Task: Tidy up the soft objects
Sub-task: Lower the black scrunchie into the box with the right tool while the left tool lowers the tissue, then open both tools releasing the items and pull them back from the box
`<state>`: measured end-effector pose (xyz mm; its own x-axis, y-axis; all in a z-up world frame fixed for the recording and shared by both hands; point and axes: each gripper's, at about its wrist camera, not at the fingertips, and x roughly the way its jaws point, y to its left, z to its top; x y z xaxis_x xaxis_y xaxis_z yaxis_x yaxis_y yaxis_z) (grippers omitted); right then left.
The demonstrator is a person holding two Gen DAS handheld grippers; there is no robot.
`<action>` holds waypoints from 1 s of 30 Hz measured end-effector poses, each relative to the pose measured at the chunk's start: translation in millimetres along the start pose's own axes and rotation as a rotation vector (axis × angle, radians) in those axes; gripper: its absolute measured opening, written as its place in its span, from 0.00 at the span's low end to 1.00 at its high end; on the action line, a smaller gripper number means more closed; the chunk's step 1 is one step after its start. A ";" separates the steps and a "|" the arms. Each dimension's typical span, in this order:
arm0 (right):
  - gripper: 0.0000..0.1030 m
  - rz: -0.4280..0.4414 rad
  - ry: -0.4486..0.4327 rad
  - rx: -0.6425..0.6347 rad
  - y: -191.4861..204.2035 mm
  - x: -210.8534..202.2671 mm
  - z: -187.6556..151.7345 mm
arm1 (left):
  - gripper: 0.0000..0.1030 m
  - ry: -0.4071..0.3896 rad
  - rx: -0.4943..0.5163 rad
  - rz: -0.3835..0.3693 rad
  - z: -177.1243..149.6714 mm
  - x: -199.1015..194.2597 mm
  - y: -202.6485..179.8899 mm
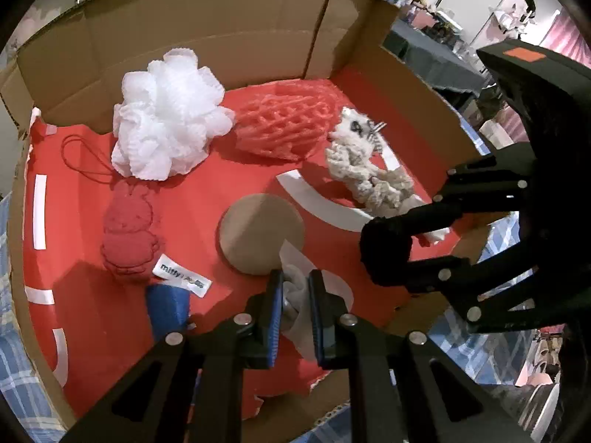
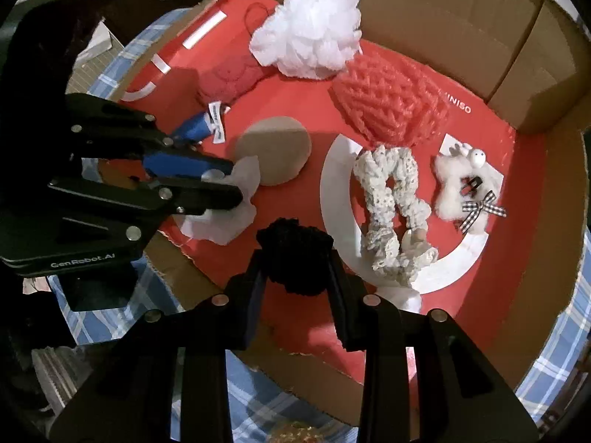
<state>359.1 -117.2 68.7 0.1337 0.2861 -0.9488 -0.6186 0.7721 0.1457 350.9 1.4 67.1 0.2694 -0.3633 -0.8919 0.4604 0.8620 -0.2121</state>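
My left gripper is shut on a crumpled white cloth, held low over the red floor of a cardboard box. From the right wrist view that gripper comes in from the left with the white cloth hanging from it. My right gripper is shut on a black fuzzy scrunchie near the box's front edge; the left wrist view shows this gripper at the right. A white mesh pouf, a coral net sponge, a red plush toy and a cream lace scrunchie lie inside.
A brown round disc lies mid-floor, a blue item beside the plush. A fluffy white hair clip with a checked bow sits at the right. Tall cardboard walls close the back; a blue plaid cloth lies under the box.
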 end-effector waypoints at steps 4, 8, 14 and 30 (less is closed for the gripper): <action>0.32 -0.018 0.014 -0.004 1.6 4.5 3.4 | 0.22 0.017 -0.017 0.000 2.2 4.1 3.4; 0.65 -0.037 0.000 -0.016 6.7 4.6 6.4 | 0.32 0.007 -0.028 0.007 5.0 3.2 6.2; 0.65 -0.064 -0.023 -0.014 11.6 -3.6 1.6 | 0.50 -0.024 -0.045 0.017 2.3 -9.1 8.9; 0.78 -0.226 -0.213 0.234 7.9 -61.0 -53.4 | 0.99 -0.207 -0.194 0.160 -34.1 -69.5 -12.0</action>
<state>304.7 -158.9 112.8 0.4192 0.1861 -0.8886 -0.3649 0.9308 0.0228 297.8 28.4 118.0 0.5005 -0.2644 -0.8244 0.2337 0.9581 -0.1654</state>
